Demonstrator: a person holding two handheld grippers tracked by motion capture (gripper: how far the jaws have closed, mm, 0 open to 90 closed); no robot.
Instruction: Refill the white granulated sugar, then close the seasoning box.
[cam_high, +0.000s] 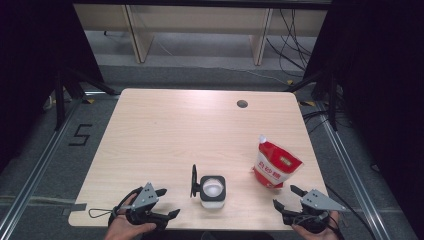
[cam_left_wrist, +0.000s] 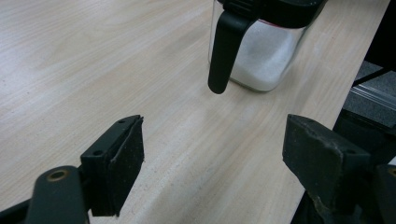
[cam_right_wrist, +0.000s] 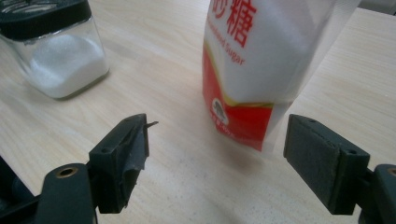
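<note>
A square glass jar (cam_high: 213, 190) with a black rim holds white sugar and stands near the table's front edge; its black lid (cam_high: 193, 181) hangs open on the left side. A red and white sugar pouch (cam_high: 274, 165) stands upright to the right. My left gripper (cam_high: 166, 203) is open at the front left, short of the jar (cam_left_wrist: 261, 51) and its hanging lid (cam_left_wrist: 224, 51). At the front right my right gripper (cam_high: 286, 197) is open, just before the pouch (cam_right_wrist: 261, 65), with the jar (cam_right_wrist: 56, 51) off to its left.
The light wooden table (cam_high: 165, 130) has a round cable hole (cam_high: 242, 104) at the back right. Metal rails and cables lie on the floor around it, and wooden furniture legs stand behind.
</note>
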